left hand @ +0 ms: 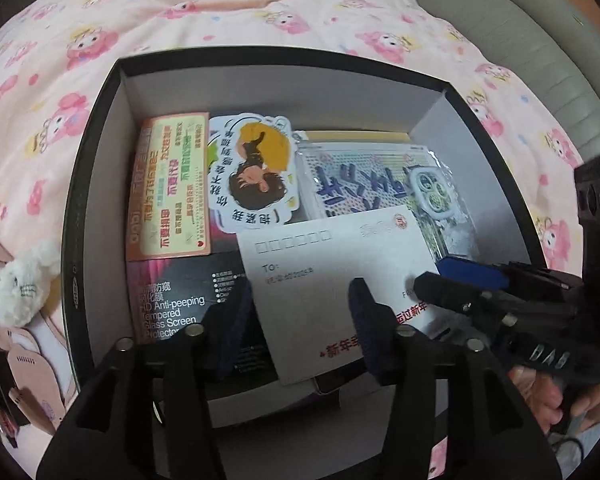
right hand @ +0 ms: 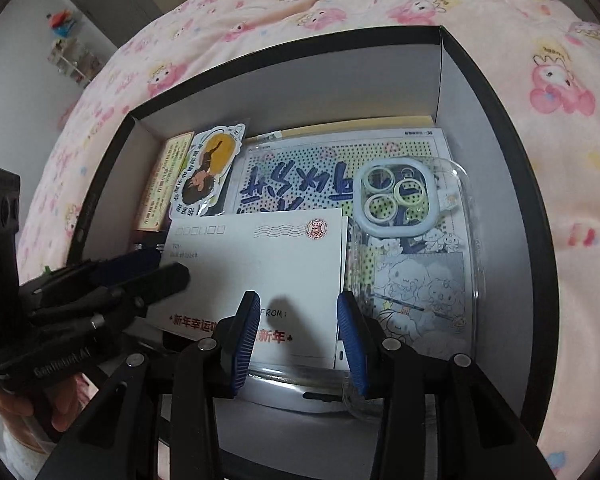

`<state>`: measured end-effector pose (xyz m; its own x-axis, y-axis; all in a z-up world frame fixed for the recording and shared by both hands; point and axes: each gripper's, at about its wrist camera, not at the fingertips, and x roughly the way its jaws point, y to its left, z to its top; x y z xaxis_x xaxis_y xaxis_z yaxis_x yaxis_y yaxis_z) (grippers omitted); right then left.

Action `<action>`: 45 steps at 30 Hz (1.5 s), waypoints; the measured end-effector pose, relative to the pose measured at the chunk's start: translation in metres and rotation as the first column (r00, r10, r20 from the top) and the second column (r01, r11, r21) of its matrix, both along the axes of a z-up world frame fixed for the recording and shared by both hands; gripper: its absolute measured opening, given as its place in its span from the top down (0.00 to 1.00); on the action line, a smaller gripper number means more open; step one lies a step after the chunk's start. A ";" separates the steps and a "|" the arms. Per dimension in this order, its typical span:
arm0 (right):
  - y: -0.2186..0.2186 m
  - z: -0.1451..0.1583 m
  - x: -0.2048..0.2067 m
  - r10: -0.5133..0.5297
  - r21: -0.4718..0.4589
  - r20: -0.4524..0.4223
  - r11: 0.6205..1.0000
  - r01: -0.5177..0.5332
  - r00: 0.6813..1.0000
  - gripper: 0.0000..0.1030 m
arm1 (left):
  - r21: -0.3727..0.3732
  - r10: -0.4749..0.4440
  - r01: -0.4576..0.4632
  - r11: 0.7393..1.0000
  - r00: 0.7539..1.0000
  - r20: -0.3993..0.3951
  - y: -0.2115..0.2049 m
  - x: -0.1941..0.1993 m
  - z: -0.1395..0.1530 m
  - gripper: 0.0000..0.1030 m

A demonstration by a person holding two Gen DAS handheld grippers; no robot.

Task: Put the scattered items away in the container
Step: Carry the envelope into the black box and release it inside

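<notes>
On the far left of your left wrist view, a white plush toy [left hand: 18,284] lies on the bed, on the pink cartoon-print blanket [left hand: 228,12], just outside the black box [left hand: 85,184] with white inner walls.

Inside the box, against its left wall, an orange card [left hand: 172,188] printed with Chinese text rests on a dark screen protector package [left hand: 180,300]. Just to its right lies a die-cut sticker [left hand: 252,172] of a dark-haired figure on a yellow circle.

Next comes the white envelope [left hand: 332,276] with red print along its near edge, lying on top of the other items in the middle of the box.

Your left hand-held gripper [left hand: 300,320] hovers over the envelope's near left part, its fingers spread wide apart and gripping nothing.

Right of the envelope, a clear phone case [right hand: 416,248] with a pale blue camera ring lies on a dotted sheet [right hand: 300,176] with large blue characters.

Your right hand-held gripper [right hand: 298,336] hangs above the envelope's near right edge, its blue-padded fingers [right hand: 246,340] well apart with nothing between them. In the right wrist view, the left hand-held gripper's dark tip reaches in over the envelope's left edge; whether it touches cannot be told.
</notes>
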<state>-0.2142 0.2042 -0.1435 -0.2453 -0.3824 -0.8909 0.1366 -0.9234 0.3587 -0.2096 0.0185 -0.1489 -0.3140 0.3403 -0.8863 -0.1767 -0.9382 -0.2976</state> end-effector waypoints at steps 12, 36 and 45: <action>0.009 0.024 0.015 -0.016 0.032 -0.075 0.999 0.018 0.997 0.63 | 0.067 0.007 -0.006 0.998 1.000 -0.017 -0.011 0.010 0.009 0.49; 0.001 0.015 0.018 0.021 0.052 -0.064 0.998 -0.018 0.998 0.63 | 0.027 -0.054 0.053 0.998 0.998 0.014 -0.012 0.029 0.004 0.68; 0.001 0.008 -0.007 0.015 0.057 -0.053 0.998 -0.012 0.998 0.63 | -0.019 -0.021 0.022 1.000 1.000 0.004 -0.008 0.010 -0.005 0.68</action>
<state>-0.2211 0.2053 -0.1358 -0.2885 -0.3352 -0.8969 0.1666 -0.9400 0.2978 -0.1996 0.0102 -0.1536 -0.3031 0.3303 -0.8939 -0.1956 -0.9396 -0.2808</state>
